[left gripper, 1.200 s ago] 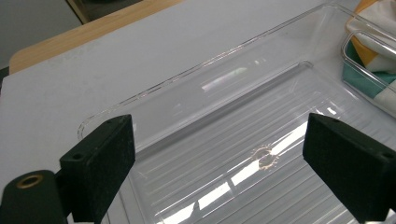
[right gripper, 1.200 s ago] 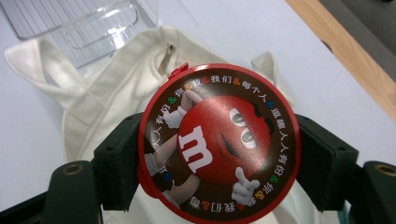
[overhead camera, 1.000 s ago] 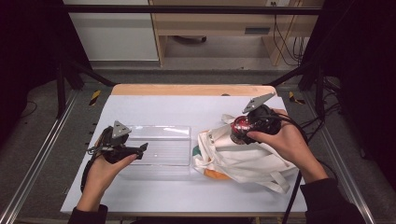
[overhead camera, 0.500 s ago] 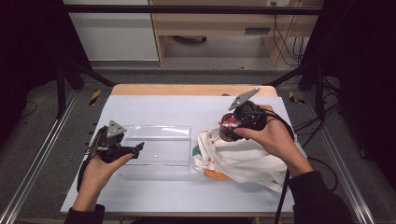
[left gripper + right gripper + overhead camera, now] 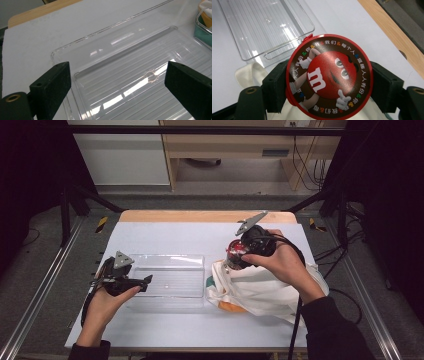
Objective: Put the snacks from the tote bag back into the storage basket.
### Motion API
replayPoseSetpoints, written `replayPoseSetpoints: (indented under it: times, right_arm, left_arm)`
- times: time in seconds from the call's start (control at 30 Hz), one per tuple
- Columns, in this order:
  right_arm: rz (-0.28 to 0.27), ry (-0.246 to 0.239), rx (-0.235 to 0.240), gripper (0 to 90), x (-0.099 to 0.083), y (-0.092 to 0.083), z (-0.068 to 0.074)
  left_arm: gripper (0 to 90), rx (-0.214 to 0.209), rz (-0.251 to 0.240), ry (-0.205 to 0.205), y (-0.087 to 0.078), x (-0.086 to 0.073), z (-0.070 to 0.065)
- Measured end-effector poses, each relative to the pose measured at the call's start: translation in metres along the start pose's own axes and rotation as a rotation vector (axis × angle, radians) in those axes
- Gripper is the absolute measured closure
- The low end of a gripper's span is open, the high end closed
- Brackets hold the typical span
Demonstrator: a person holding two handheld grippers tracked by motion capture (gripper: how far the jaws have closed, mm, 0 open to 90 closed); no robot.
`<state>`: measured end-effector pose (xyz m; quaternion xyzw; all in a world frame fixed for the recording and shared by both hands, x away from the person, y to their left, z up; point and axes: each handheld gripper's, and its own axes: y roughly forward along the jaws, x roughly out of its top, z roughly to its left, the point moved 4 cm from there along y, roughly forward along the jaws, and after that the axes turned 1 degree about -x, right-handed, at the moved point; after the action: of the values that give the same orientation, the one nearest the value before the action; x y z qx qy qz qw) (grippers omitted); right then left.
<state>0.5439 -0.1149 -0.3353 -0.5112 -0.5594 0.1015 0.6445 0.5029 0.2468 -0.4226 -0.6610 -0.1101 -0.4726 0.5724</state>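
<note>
A round candy tub (image 5: 329,77) with a red lid and a red cartoon figure on it sits between the jaws of my right gripper (image 5: 330,82), which is shut on it. In the high view the right gripper (image 5: 236,256) holds the tub (image 5: 234,251) above the left edge of a white cloth bag (image 5: 265,290). A clear ribbed plastic tray (image 5: 172,261) lies at the table's middle left. My left gripper (image 5: 146,281) hovers open at the tray's left end. Nothing lies between its jaws except the tray's floor (image 5: 130,82).
The tray (image 5: 262,27) lies just beyond the tub in the right gripper view. The bag holds an orange thing (image 5: 231,307) and a teal-edged clear box (image 5: 203,30) close to the tray's right end. A wooden strip (image 5: 200,216) runs along the table's far edge.
My right gripper has carried the tub leftward off the bag toward the tray's right end. The left gripper has stayed open and almost still at the tray's left end.
</note>
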Motion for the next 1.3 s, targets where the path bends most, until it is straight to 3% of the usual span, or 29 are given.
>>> replayPoseSetpoints:
  times: [0.17, 0.2, 0.23, 0.5, 0.53, 0.57, 0.63, 0.8, 0.87, 1.3]
  right_arm:
    - [-0.011, -0.015, 0.006, 26.1, 0.003, 0.000, 0.001]
    - [-0.008, -0.015, 0.004, 26.1, 0.003, -0.001, 0.002]
    - [-0.010, -0.016, 0.004, 26.1, 0.004, -0.001, 0.002]
    - [-0.019, -0.025, 0.014, 26.1, 0.011, 0.001, 0.006]
    - [-0.020, -0.024, 0.015, 26.1, 0.012, 0.001, 0.006]
    - [-0.023, -0.025, 0.015, 26.1, 0.013, 0.002, 0.006]
    - [-0.023, -0.029, 0.017, 26.1, 0.015, 0.003, 0.008]
    - [-0.025, -0.039, 0.019, 26.2, 0.022, 0.004, 0.010]
    - [-0.026, -0.043, 0.021, 26.1, 0.025, 0.006, 0.011]
    - [-0.046, -0.073, 0.037, 26.1, 0.044, 0.021, 0.021]
  left_arm:
    - [6.6, 0.000, -0.024, 0.006, -0.003, 0.002, -0.004]
    - [6.6, -0.037, -0.329, -0.318, 0.014, 0.017, -0.027]
    - [6.6, -0.030, -0.349, -0.338, 0.014, 0.018, -0.027]
    - [7.0, -0.017, -0.412, -0.375, 0.008, 0.021, -0.015]
    - [7.0, -0.006, -0.385, -0.345, 0.005, 0.018, -0.011]
    - [7.0, 0.004, -0.328, -0.286, 0.002, 0.014, -0.006]
    - [7.0, 0.000, -0.376, -0.332, 0.004, 0.017, -0.007]
    - [6.8, -0.002, -0.384, -0.335, 0.005, 0.017, -0.003]
    - [7.2, 0.002, -0.409, -0.350, 0.005, 0.018, 0.000]
    - [6.9, 0.030, -0.401, -0.357, 0.004, 0.012, 0.012]
